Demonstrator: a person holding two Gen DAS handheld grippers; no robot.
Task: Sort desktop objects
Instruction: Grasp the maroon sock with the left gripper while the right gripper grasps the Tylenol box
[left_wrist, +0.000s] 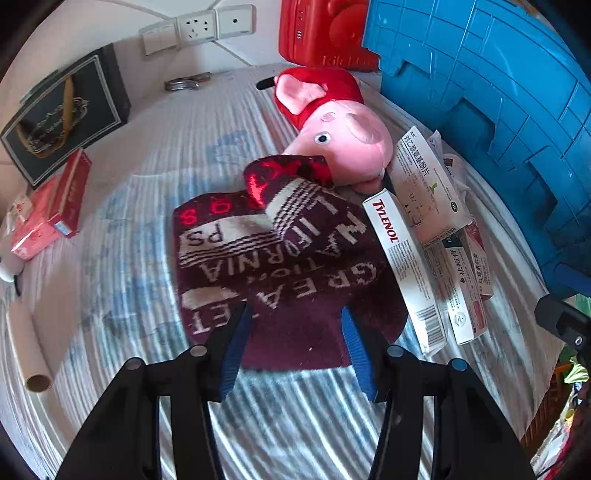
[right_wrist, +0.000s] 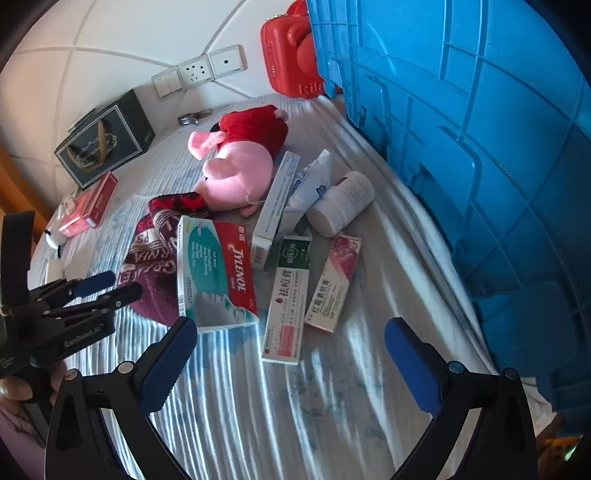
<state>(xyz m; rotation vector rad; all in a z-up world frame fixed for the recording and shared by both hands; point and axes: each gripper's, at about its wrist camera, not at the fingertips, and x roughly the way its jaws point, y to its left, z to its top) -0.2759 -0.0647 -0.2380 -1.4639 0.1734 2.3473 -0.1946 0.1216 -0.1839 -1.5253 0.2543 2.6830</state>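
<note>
Crate (right_wrist: 480, 155) first, since it's the biggest thing here: blue ribbed plastic, hard-walled, filling the right side of the desk (right_wrist: 332, 398), which has a ridged striped cloth over it. Next down is the knit hat (left_wrist: 288, 266), dark maroon wool with white lettering, lying flat and floppy. The left gripper (left_wrist: 291, 343) hangs right over its near edge, fingers (left_wrist: 232, 354) partly apart with blue ribbed pads, nothing clamped between them; can't tell if the tips touch the wool. A plush pig (right_wrist: 240, 166), soft pink with a red dress, lies on its side behind the hat. The right gripper (right_wrist: 291, 362) has its fingers spread wide over bare cloth, holding nothing. Just ahead of it sits the pile of medicine: a glossy red and teal Tylenol box (right_wrist: 218, 269) leaning on the hat, two long thin cardboard ointment boxes (right_wrist: 291, 295) side by side, and a round white plastic bottle (right_wrist: 341, 203) tipped over.
</note>
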